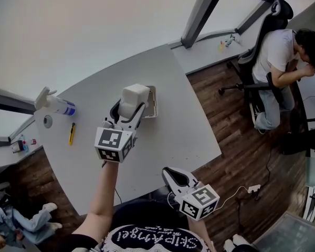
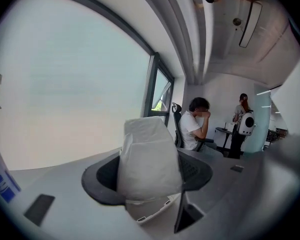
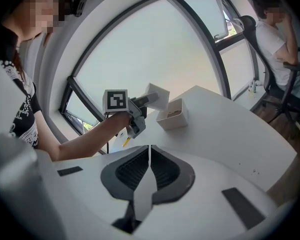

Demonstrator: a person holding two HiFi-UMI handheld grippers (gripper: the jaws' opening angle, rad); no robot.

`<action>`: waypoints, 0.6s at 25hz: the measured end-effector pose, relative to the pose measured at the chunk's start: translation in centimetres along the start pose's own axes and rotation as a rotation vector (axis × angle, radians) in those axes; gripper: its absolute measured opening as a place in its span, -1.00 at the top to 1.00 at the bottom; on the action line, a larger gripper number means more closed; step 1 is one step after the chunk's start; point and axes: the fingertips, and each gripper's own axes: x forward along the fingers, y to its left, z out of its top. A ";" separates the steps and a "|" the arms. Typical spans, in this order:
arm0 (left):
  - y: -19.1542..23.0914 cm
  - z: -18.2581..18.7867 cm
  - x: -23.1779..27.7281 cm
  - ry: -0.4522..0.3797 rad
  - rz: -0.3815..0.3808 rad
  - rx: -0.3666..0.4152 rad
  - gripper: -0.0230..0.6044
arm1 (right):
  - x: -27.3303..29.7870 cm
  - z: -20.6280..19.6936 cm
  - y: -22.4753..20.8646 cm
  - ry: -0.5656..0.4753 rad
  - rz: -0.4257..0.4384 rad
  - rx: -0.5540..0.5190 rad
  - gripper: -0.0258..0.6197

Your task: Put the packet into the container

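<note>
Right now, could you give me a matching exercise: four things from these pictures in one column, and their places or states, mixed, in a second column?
1. white packet
2. white container
3. right gripper
4. spray bottle

A. jaws together, holding nothing
B. near the table's left end
C. clamped in the left gripper
D. open-topped, standing on the table

Pairs: 1-C, 2-D, 3-A, 4-B

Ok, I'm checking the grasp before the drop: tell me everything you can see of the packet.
The packet is a plain white, softly creased pouch, puffy and roughly boxy, no print visible. The left gripper clamps its lower part between dark jaws, the top sticking out past them. It is held over the white container on the table, not yet inside; only the jaws appear to touch it.
</note>
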 end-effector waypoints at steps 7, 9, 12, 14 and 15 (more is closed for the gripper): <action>0.8 -2.4 2.1 0.089 0.021 0.000 0.03 | -0.3 0.0 -0.8 0.002 -0.023 0.026 0.85; 0.7 -3.1 2.6 0.113 0.027 0.000 0.03 | -0.4 -0.1 -1.1 0.000 -0.029 0.031 0.85; 0.4 -3.8 3.3 0.136 0.027 0.007 0.03 | -0.6 0.0 -1.4 -0.005 -0.036 0.038 0.85; 0.3 -3.9 3.6 0.141 0.030 0.024 0.04 | -0.7 0.1 -1.6 -0.007 -0.036 0.037 0.85; 0.2 -3.8 3.7 0.144 0.031 0.029 0.03 | -0.6 0.1 -1.6 -0.008 -0.035 0.036 0.85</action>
